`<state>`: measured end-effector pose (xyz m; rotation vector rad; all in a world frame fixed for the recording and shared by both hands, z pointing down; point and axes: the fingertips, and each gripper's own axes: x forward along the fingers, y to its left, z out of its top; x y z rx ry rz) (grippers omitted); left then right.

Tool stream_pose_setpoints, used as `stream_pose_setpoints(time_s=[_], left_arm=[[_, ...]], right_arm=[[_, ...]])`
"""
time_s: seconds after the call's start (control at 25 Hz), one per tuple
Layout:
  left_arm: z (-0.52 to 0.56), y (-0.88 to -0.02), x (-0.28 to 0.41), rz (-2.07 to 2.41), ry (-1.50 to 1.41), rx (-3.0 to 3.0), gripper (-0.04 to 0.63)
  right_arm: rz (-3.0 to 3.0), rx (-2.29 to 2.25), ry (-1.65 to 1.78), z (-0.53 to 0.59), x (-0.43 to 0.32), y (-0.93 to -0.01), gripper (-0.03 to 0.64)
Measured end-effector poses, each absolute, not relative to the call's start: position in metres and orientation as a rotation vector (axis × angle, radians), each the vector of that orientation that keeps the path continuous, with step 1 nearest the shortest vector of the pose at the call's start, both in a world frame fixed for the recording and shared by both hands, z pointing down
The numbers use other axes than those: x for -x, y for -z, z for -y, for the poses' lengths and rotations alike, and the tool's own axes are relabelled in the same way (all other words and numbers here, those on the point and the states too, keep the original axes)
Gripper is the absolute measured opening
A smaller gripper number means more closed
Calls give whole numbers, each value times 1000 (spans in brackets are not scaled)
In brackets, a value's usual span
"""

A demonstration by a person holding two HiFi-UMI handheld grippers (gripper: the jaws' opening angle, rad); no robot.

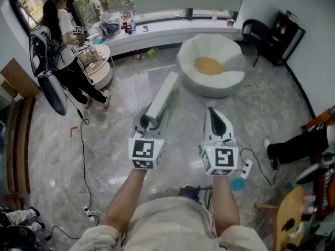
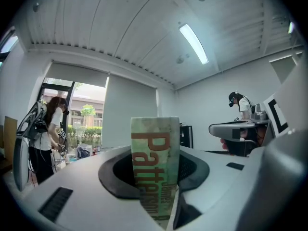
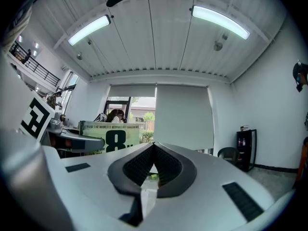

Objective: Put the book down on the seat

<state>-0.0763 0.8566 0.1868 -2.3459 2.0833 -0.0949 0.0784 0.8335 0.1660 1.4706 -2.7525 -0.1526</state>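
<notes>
Now, the book (image 1: 162,101) is up in the air, a pale green paperback pinched at its near end by the left gripper (image 1: 148,120), its length pointing forward and away from the person over the grey marble floor (image 1: 120,82). In the left gripper view the spine stands upright between the jaws, which are clenched on either side of it, so the grip looks secure. The right gripper (image 1: 212,111) rides alongside, just beside the book but not touching it, jaws pressed together with nothing between them. Ahead and a little to the right sits the target, a round white petal-shaped seat (image 1: 188,48) with a yellow cushion (image 1: 208,66) in its hollow; the book is well short of it. My read is that this is the carry, with the set-down not yet begun. To do it well, the left gripper should swing right and forward until the book hangs over the cushion, then tip the cover flat and lower it until the soft hollow takes the weight before the jaws let go; releasing high would likely let it tumble off the sloped rim. The right gripper can stay clear. Off to the far left a person (image 1: 65,46) stands by a small round table, well apart from the route.
</notes>
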Motion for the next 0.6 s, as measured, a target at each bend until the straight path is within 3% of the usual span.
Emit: stream_pose_setpoints(time_s=[0.6], left_arm=[[-813,-189,-16,-2080,59,2363,164]], right_arm=[[2753,-1531,129,-797,-180,-174,-2]])
